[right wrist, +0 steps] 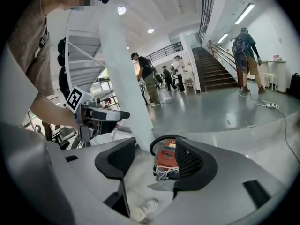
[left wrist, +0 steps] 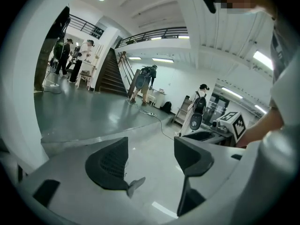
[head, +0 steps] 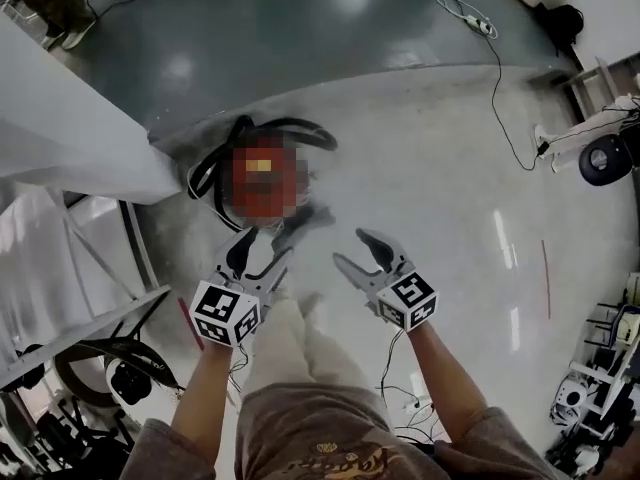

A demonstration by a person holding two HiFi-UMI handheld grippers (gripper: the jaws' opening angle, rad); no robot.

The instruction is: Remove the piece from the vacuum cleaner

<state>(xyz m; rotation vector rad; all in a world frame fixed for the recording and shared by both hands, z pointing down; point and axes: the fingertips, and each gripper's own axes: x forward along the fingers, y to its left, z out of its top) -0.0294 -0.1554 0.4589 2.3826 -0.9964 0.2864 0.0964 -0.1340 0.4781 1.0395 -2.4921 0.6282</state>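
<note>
red vacuum cleaner (head: 262, 183) sits on the floor at the foot of the white column (head: 70, 128), with its black hose (head: 285, 125) looped around its far side. a mosaic patch covers most of its body in the head view, so we can't pick out the piece to remove.

left gripper (head: 262, 250) hangs just on our side of the vacuum cleaner, not touching it. its jaws are spread wide and hold nothing; in the left gripper view only bare floor shows between the fingers (left wrist: 110, 163).

right gripper (head: 352, 248) is on our side of the vacuum cleaner too, off to its right and clear of it. its jaws are also spread wide and grip nothing. the right gripper view lines the vacuum cleaner (right wrist: 166, 156) up in the gap between the fingers (right wrist: 194, 161), but it lies further off and the pads aren't on it.

white floor cable (head: 500, 88) runs well beyond the vacuum cleaner, to its right. our trouser legs (head: 290, 338) stand on the near side of it, between the two grippers.
</note>
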